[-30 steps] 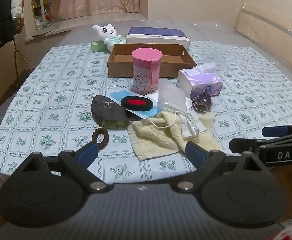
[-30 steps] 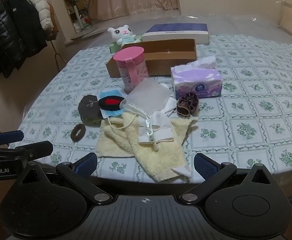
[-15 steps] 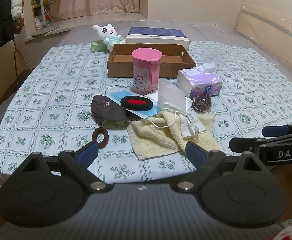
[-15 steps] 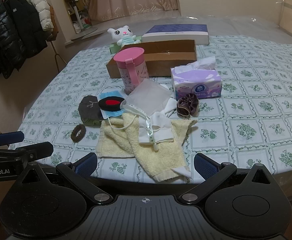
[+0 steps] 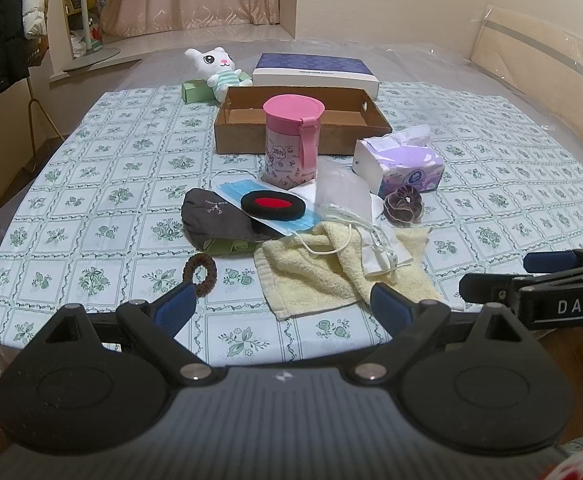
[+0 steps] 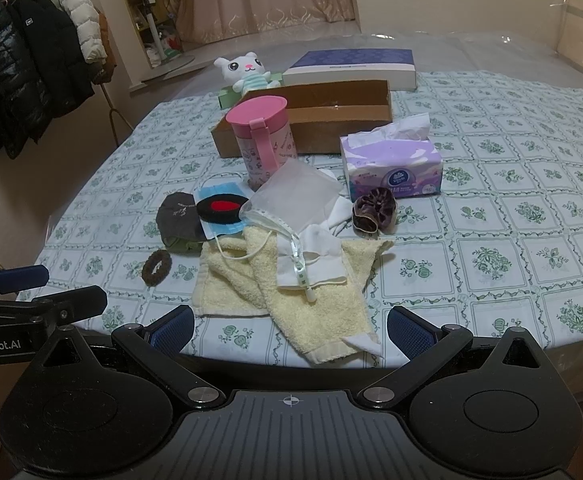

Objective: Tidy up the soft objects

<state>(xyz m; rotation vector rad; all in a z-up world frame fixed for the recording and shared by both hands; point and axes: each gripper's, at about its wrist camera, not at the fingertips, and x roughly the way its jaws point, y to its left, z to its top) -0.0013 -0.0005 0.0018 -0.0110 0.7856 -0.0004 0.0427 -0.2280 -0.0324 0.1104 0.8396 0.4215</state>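
A heap of soft things lies mid-table: a yellow towel (image 5: 323, 268) (image 6: 291, 288), a white cloth with a mesh pouch (image 6: 295, 200) on it, a blue face mask (image 5: 267, 208), a black and red pad (image 5: 273, 204) (image 6: 221, 208), a dark grey cloth (image 5: 215, 220), a brown hair tie (image 5: 200, 268) (image 6: 156, 266) and a purple scrunchie (image 5: 403, 209) (image 6: 373, 212). An empty cardboard box (image 5: 299, 120) (image 6: 331, 116) stands behind them. My left gripper (image 5: 281, 308) and right gripper (image 6: 289, 328) hover open at the near table edge, holding nothing.
A pink lidded cup (image 5: 291, 140) stands in front of the box, a tissue pack (image 5: 399, 168) to its right. A plush bunny (image 5: 219, 68), a green carton and a blue-white flat box (image 5: 315, 72) sit at the back. Coats (image 6: 31, 64) hang at left.
Both grippers stay open. The views have barely shifted; nothing on the table has moved.
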